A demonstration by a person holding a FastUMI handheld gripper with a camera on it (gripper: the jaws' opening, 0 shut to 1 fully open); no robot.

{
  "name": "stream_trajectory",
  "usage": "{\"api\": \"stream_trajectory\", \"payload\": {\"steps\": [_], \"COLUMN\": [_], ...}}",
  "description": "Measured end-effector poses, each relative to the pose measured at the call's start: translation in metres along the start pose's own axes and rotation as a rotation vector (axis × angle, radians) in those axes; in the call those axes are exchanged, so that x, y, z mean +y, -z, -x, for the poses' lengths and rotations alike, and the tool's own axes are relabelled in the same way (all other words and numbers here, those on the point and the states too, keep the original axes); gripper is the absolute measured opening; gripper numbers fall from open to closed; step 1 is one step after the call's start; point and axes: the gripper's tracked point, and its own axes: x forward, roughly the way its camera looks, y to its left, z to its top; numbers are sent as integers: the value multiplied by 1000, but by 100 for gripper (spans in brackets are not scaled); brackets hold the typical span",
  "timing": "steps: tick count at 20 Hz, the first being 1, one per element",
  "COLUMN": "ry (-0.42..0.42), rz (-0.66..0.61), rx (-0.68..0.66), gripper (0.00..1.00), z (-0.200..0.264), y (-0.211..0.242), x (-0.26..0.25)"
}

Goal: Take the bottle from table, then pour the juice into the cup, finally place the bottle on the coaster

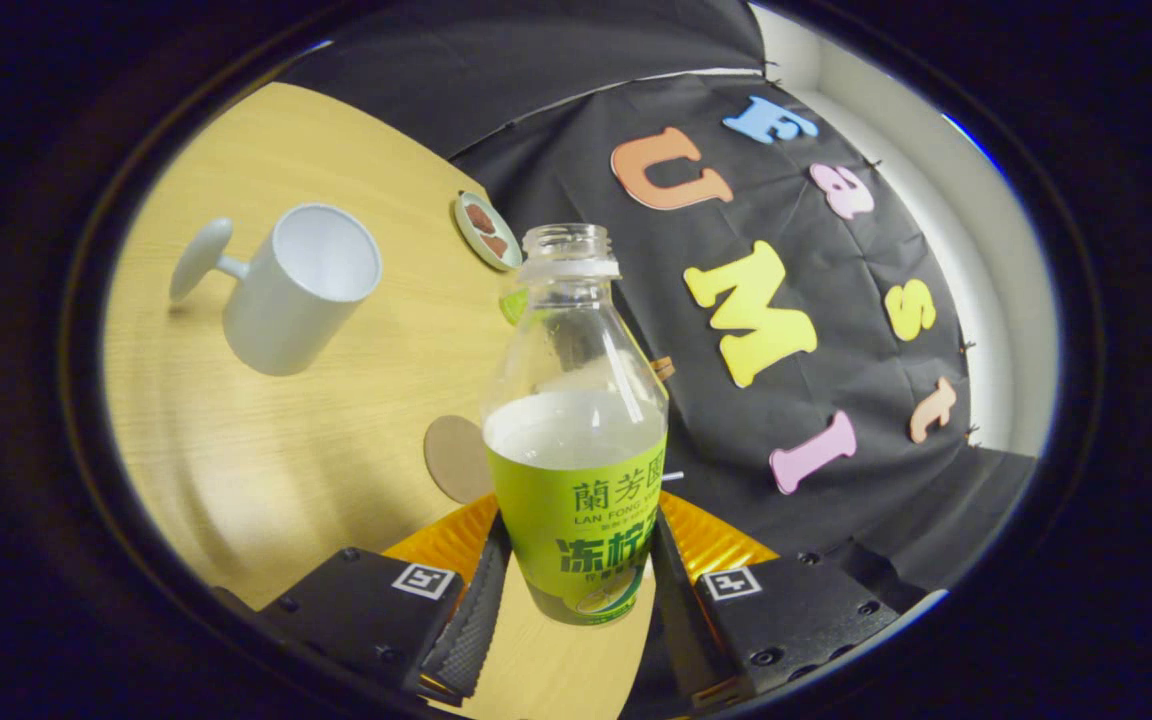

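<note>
Gripper (576, 590): both fingers pressed against the lower label of the bottle, one on each side; clamped on it, bottle held clear of the table.
Bottle (576, 440): clear plastic, green label, cap off, mouth open; pale juice filling roughly the lower half, liquid line just above the label; sits between the fingers, neck pointing away from them, roughly in line with the camera axis.
View: whole scene canted, so table and wall appear tilted relative to the bottle.
Coaster (454, 458): round, brown, flat on the table; just beyond the fingers, partly hidden behind the bottle's left side.
Cup (301, 288): white mug with a handle (200, 260) on its far-left side; standing on the table well beyond the fingers, left of the bottle; mouth open, inside looks empty as far as visible.
Small dish (487, 231): round, pale rim, brownish pieces on it; near the table's far edge, between cup and bottle neck; contents too small to identify.
Table (336, 430): light wood grain; a bare strip visible under the bottle base between the fingers.
</note>
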Motion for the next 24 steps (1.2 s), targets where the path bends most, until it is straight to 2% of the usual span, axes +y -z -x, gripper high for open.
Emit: {"api": "stream_trajectory", "payload": {"steps": [12, 24], "ry": [88, 153], "rz": [287, 452], "rx": [3, -37], "gripper": [75, 75], "z": [-4, -3], "y": [-23, -47], "x": [8, 11]}}
